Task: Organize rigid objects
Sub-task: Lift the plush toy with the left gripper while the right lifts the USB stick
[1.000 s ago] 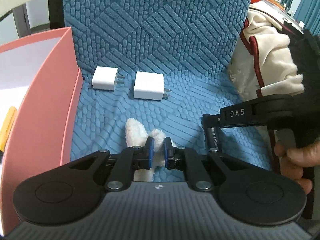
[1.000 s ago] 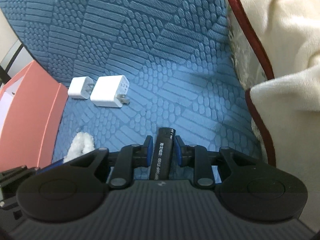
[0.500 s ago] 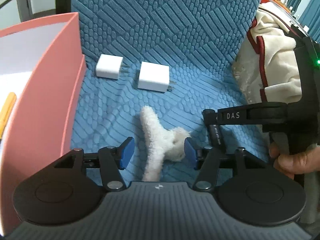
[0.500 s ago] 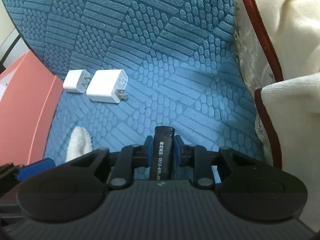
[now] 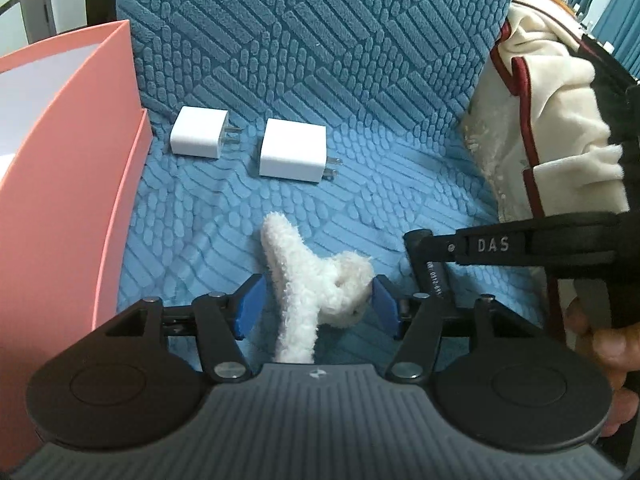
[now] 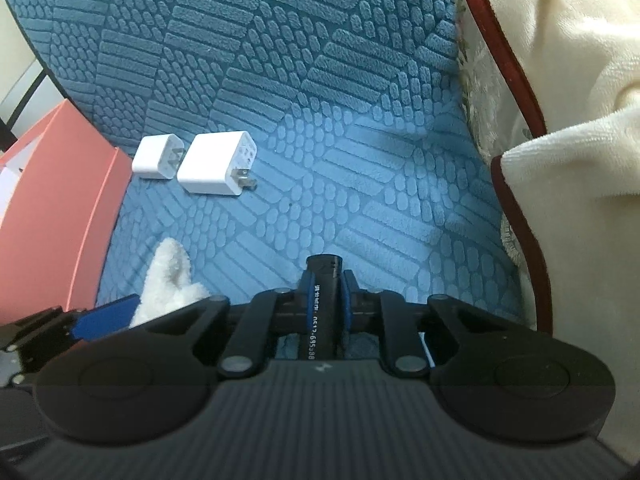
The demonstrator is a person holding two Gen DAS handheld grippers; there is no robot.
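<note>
My left gripper (image 5: pixel 316 306) is open, its blue pads on either side of a white fluffy piece (image 5: pixel 308 276) that lies on the blue textured seat (image 5: pixel 360 168). My right gripper (image 6: pixel 325 292) is shut on a black cylindrical pen-like object (image 6: pixel 324 280) with white print, held just above the seat; it also shows in the left wrist view (image 5: pixel 434 280). Two white plug chargers, a smaller one (image 5: pixel 199 137) and a larger one (image 5: pixel 292 156), lie side by side further back; they also show in the right wrist view, the smaller (image 6: pixel 154 157) and the larger (image 6: pixel 218 169).
A pink box (image 5: pixel 68 184) stands at the left edge of the seat, its wall next to the smaller charger. A cream garment with dark red trim (image 5: pixel 560 120) is piled on the right; it also shows in the right wrist view (image 6: pixel 560 80). The blue backrest (image 5: pixel 320 32) rises behind.
My left gripper opened and let go of the white fluffy piece, which now lies between its pads. My right gripper stayed shut on the black object and drew it slightly back.
</note>
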